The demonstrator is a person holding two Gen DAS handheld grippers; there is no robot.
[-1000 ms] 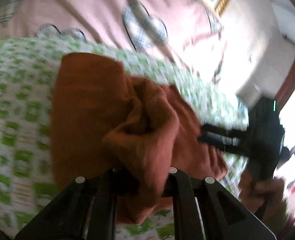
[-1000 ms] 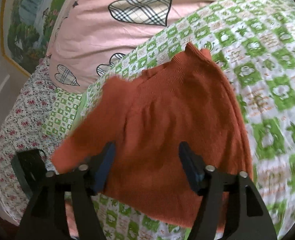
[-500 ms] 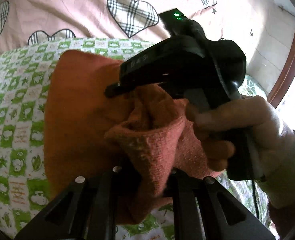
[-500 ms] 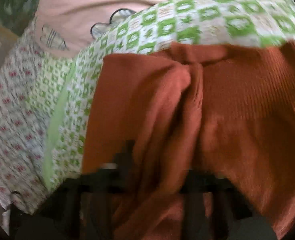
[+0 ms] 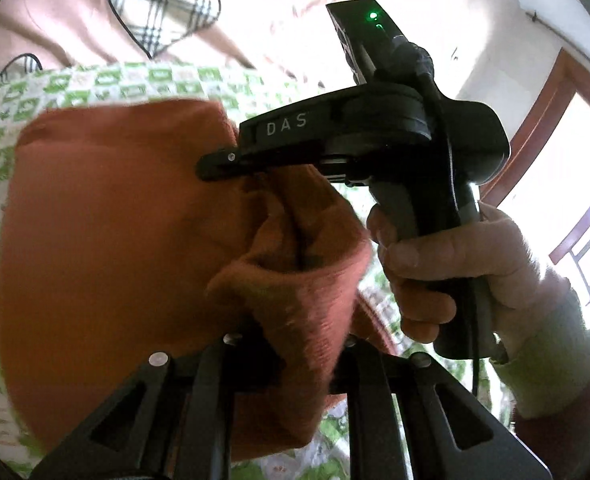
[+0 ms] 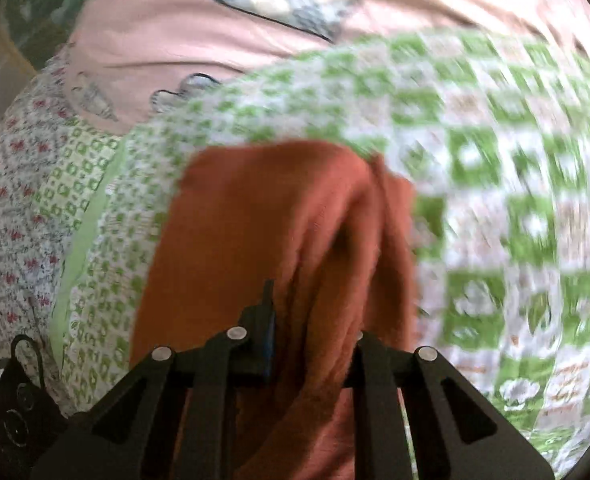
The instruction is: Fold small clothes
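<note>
A: How many garments are seen?

B: One sweater [image 5: 107, 216], rust-orange, is seen in both views. It is spread on the green-checked quilt [image 6: 495, 168] of a bed, with a bunched part lifted off it.

A: And how many grippers?

B: Two. The left gripper [image 5: 295, 356] is narrowed on a gathered fold of the sweater, and the knit is pinched between its jaws. The right gripper [image 6: 311, 340] has just been closing, and a ridge of the sweater is now clamped between its jaws.

A: Is the right gripper seen from the left wrist as well?

B: Yes. It is seen from the side, with its tips laid on the sweater above the bunched fold. It is carried by one hand [image 5: 435, 264] wrapped round the handle, and a pale cuff is seen at the wrist.

A: What else is counted on the bed?

B: One pink cover [image 6: 223, 40] printed with plaid hearts is laid beyond the quilt, and one floral sheet [image 6: 11, 184] is seen at the left of the right wrist view. That view is blurred on its right side.
</note>
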